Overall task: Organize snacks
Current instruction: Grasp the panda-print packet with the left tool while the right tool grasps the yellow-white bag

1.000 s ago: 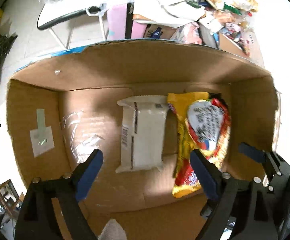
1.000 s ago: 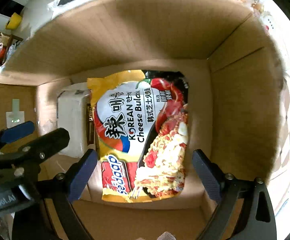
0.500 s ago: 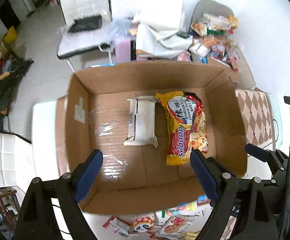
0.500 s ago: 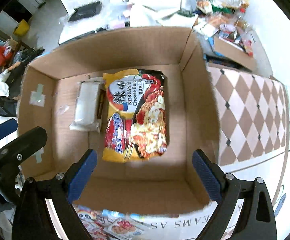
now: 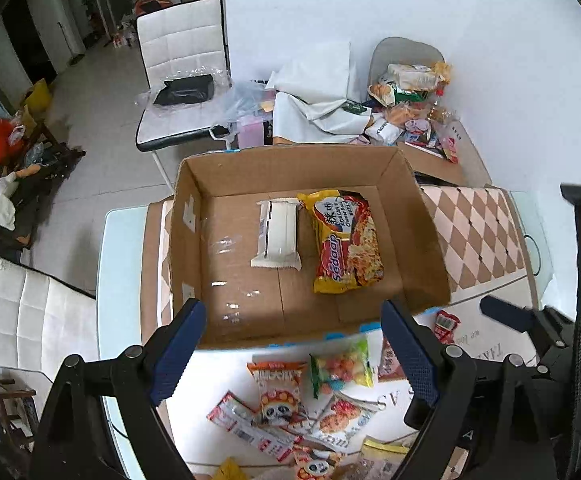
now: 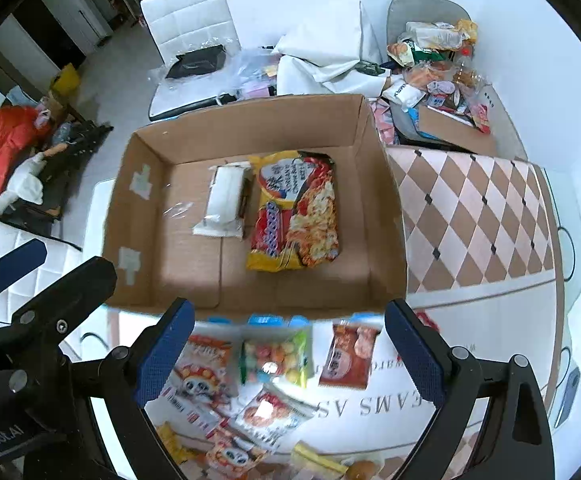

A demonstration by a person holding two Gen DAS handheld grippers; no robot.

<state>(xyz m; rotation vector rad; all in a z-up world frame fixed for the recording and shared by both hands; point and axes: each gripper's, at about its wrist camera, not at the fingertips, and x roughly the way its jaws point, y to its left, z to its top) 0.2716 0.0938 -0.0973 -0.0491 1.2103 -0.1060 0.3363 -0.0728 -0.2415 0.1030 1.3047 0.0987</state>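
An open cardboard box (image 5: 194,240) (image 6: 386,216) stands on the table. Inside lie a white packet (image 5: 276,236) (image 6: 224,200) and a yellow-red noodle pack (image 5: 346,240) (image 6: 296,212), side by side. Several loose snack packets lie on the table in front of the box, among them a green-yellow candy bag (image 5: 340,366) (image 6: 276,358), a panda-print pack (image 5: 280,396) (image 6: 202,376) and a red pack (image 6: 348,354). My left gripper (image 5: 292,350) and right gripper (image 6: 288,354) are both open and empty, held high above the box's near edge and the packets.
A checkered mat (image 5: 474,236) (image 6: 474,216) lies right of the box. Behind the box are white chairs (image 5: 182,68), a pile of snacks (image 5: 410,100) and bags. The left gripper's body shows in the right wrist view (image 6: 30,300).
Both grippers have pulled up and back out of the box. The box has shrunk in view and the loose packets on the table in front of it have come into sight.
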